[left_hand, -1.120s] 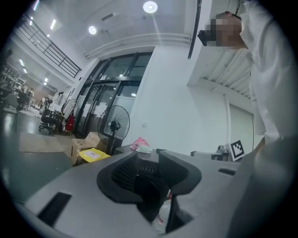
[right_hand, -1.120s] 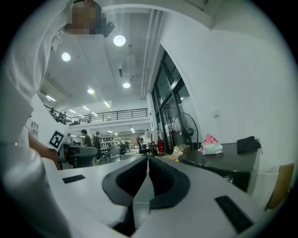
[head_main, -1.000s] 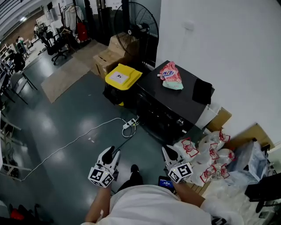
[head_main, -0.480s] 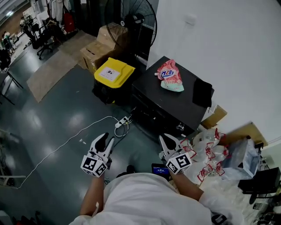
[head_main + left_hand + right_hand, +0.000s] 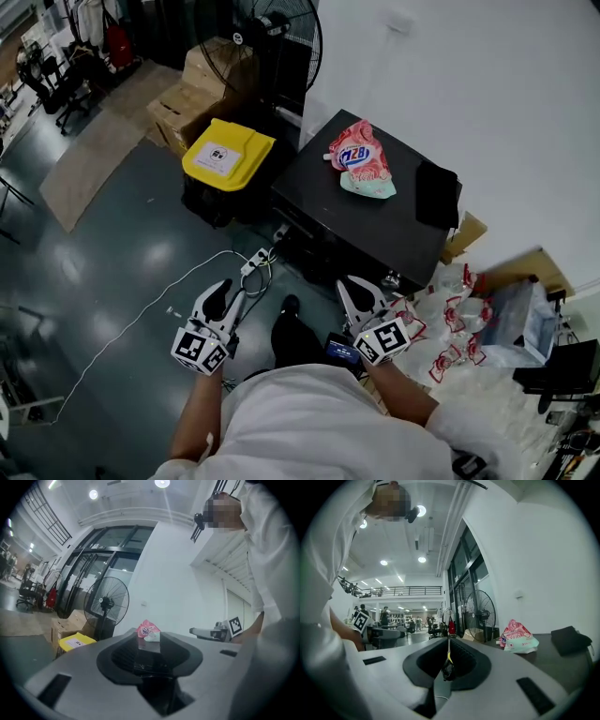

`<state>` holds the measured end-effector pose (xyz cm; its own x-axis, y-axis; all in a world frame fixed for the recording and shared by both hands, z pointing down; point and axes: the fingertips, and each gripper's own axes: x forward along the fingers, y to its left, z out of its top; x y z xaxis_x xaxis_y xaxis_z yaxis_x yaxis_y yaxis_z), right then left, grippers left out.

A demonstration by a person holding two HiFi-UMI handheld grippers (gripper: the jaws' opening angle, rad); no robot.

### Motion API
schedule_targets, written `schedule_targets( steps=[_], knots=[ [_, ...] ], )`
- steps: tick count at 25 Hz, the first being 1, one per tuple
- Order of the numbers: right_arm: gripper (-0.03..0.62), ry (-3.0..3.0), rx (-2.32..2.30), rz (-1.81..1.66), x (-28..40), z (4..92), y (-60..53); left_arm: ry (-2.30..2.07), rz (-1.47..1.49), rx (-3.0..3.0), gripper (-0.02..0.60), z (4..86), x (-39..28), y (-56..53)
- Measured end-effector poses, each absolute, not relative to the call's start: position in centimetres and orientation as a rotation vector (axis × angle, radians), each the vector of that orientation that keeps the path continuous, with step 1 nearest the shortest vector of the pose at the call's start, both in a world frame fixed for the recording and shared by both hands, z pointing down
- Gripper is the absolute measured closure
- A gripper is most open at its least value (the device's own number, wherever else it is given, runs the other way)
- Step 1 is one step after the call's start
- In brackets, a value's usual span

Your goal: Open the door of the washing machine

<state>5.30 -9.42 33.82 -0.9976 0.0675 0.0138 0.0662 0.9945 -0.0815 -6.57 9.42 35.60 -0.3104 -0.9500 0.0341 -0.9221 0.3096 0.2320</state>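
Observation:
The washing machine (image 5: pixel 361 220) is a black box against the white wall, and its door side faces me in shadow. A pink detergent bag (image 5: pixel 361 159) and a black cloth (image 5: pixel 436 192) lie on its top. My left gripper (image 5: pixel 221 298) hangs over the floor, short of the machine's left front corner; its jaws stand apart, empty. My right gripper (image 5: pixel 356 292) hovers close before the machine's front and holds nothing. In the left gripper view, the left gripper (image 5: pixel 149 645) frames the machine (image 5: pixel 149 653) in its gap. In the right gripper view, the right gripper (image 5: pixel 448 657) leaves only a thin slit.
A yellow-lidded bin (image 5: pixel 228 155) stands left of the machine, with cardboard boxes (image 5: pixel 192 94) and a floor fan (image 5: pixel 272 42) behind it. A power strip with a white cable (image 5: pixel 253 267) lies on the floor ahead. Plastic bags (image 5: pixel 459 319) pile up at the right.
The view has closed in on the washing machine. Both grippers have come forward toward its front. Their jaws look the same as before.

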Motion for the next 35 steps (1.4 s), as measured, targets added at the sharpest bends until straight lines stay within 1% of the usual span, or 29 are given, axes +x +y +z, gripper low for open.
schedule_targets(
  steps=[4,11,17,21,25,28,35],
  knots=[
    [0.557,-3.158,-0.064,0.016,1.3,34.3,-11.5,-2.37,-0.205,1.767,0.437,36.4,-10.3,6.9],
    [0.557,-3.135,-0.004,0.01,-6.3,35.5,-17.3,-2.287,-0.123,1.812,0.437,37.9,-18.2,1.0],
    [0.557,-3.099,0.057,0.035,-9.9,37.0,-20.4,-2.161,-0.072,1.914,0.437,39.3,-22.5,-4.5],
    [0.557,-3.075,0.179,0.061,-10.2,37.7,-21.5,-2.011,-0.014,2.027,0.434,41.2,-23.2,-7.9],
    [0.557,-3.03,0.328,0.083,-9.6,39.1,-21.9,-1.81,0.15,2.176,0.422,44.8,-22.9,-10.8],
    [0.557,-2.977,0.466,0.086,-8.8,40.7,-22.0,-1.642,0.206,2.266,0.414,47.8,-22.7,-12.7],
    [0.557,-2.804,0.893,0.182,-6.1,44.0,-17.9,-1.156,0.349,2.501,0.408,54.1,-21.2,-13.2]
  ],
)
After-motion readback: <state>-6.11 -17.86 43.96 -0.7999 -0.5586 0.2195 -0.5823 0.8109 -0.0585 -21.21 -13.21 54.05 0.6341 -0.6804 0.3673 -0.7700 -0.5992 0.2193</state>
